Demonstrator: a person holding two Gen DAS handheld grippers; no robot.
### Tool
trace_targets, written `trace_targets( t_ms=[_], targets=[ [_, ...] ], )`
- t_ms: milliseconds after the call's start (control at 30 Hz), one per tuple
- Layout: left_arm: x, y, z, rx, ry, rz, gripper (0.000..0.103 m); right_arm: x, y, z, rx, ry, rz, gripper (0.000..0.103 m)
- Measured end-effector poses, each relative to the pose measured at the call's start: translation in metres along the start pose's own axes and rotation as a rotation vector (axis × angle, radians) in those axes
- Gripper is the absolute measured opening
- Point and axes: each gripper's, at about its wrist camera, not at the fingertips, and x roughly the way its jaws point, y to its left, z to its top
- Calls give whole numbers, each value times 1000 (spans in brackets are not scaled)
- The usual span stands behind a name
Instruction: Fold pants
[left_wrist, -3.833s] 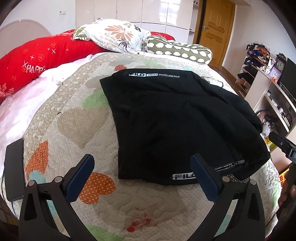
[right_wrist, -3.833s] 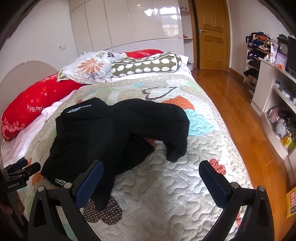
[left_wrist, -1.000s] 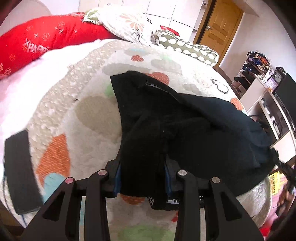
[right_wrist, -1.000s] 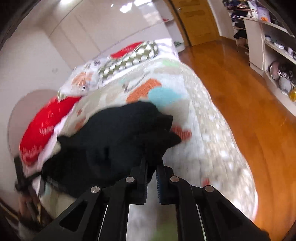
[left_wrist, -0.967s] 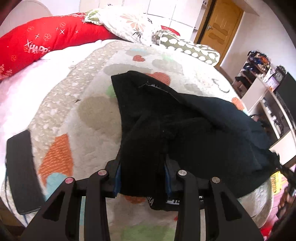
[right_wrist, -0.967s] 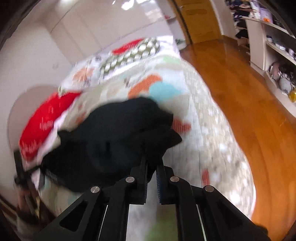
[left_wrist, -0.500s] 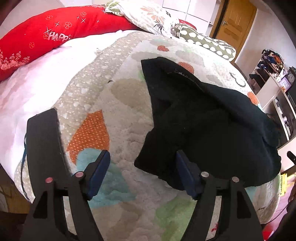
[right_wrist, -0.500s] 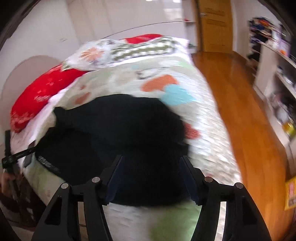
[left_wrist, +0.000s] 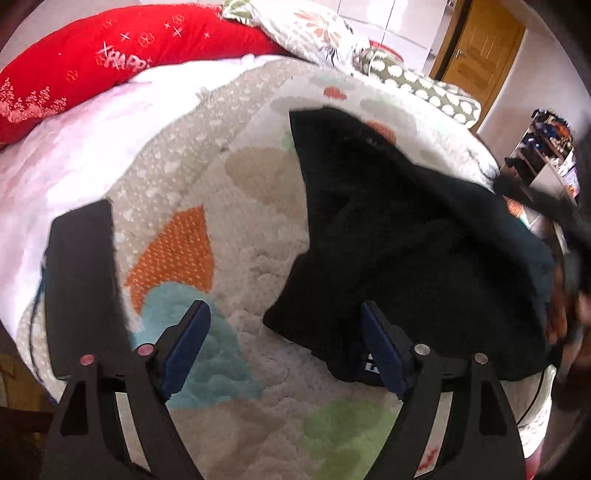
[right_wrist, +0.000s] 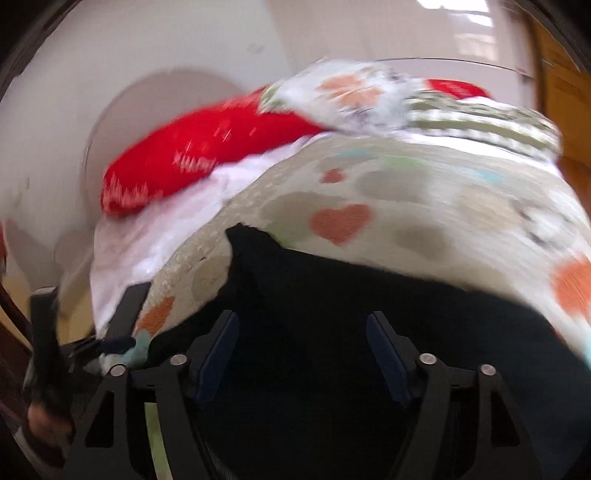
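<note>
The black pants (left_wrist: 406, 240) lie in a loose, partly folded heap on the heart-patterned quilt (left_wrist: 258, 192). My left gripper (left_wrist: 284, 343) is open and empty, its right finger beside the heap's near corner. In the blurred right wrist view, the pants (right_wrist: 351, 314) fill the lower frame under my open right gripper (right_wrist: 301, 354), which holds nothing. The right gripper and hand show as a blur at the right edge of the left wrist view (left_wrist: 569, 258).
A black flat device (left_wrist: 81, 280) lies on the quilt's left edge. A red pillow (left_wrist: 110, 70), a floral pillow (left_wrist: 314, 29) and a green patterned bolster (left_wrist: 417, 88) sit at the head. A wooden door (left_wrist: 476, 55) and shelves (left_wrist: 546, 147) stand to the right.
Both grippers have opened and let go of the pants, which now lie on the quilt. The right gripper has swung left, over the pants and toward the red pillow.
</note>
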Motion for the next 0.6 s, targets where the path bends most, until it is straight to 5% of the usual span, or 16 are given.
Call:
trace_targets(
  t_ms=[100, 200, 267, 300, 367, 500, 600],
  targets=[
    [17, -4, 0, -14, 29, -20, 82, 57, 35, 22, -117, 81, 7, 80],
    [21, -4, 5, -22, 7, -28, 82, 110, 55, 36, -224, 118, -111, 78],
    [21, 1, 10, -37, -14, -55, 80, 131, 53, 38, -229, 152, -113, 17],
    [20, 3, 12, -39, -18, -79, 67, 144, 48, 42, -197, 201, -74, 5],
    [21, 3, 15, -33, -3, -130, 51, 144, 39, 50, -162, 190, -36, 5],
    [9, 1, 18, -3, -46, -106, 43, 121, 30, 86, -73, 44, 22, 5],
    [1, 17, 21, -61, -80, -89, 46, 133, 29, 103, -34, 18, 14, 5]
  ],
)
